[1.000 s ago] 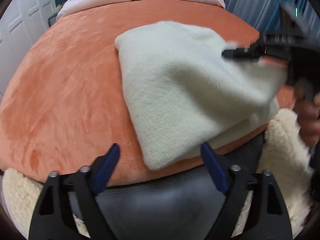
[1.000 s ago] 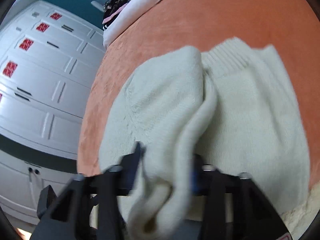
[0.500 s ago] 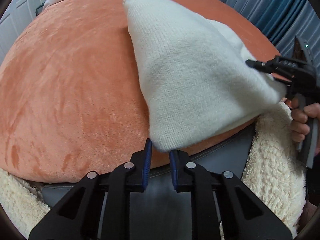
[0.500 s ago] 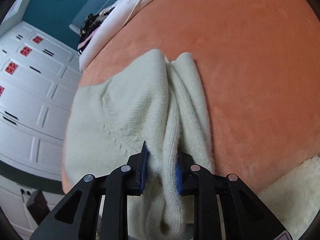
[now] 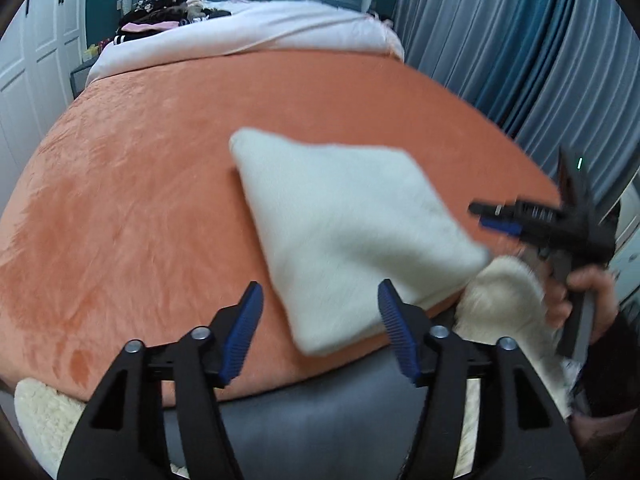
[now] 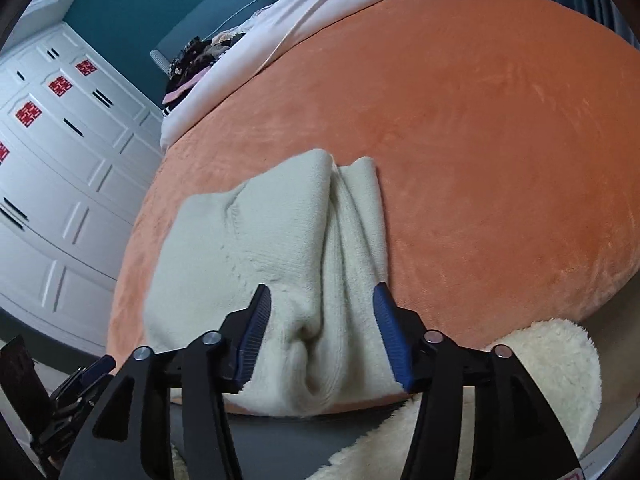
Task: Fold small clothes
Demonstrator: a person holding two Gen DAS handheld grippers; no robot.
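A cream knit garment (image 5: 348, 224) lies folded on the orange blanket (image 5: 140, 200). My left gripper (image 5: 320, 312) hovers over its near corner, its jaws opening, and the blue pads (image 5: 248, 320) touch no cloth. In the right wrist view the garment (image 6: 260, 248) shows a bunched fold running toward the camera. My right gripper (image 6: 320, 312) straddles that near edge, its jaws opening, with the cloth between the pads but free of them. The right gripper (image 5: 504, 218) also shows at the garment's right corner, held by a hand (image 5: 580, 296). The left gripper (image 6: 80, 376) sits low at the left.
A pale pink duvet (image 5: 248, 36) and a pile of dark clothes (image 5: 156, 8) lie at the head of the bed. White wardrobe doors (image 6: 60, 160) stand on one side, blue curtains (image 5: 500, 40) on the other. A fluffy cream throw (image 6: 540, 380) hangs over the near edge.
Half a second ago both grippers were shut on the garment's near edge. Now both have let go and opened. The left gripper has risen, and the garment lies flatter on the blanket.
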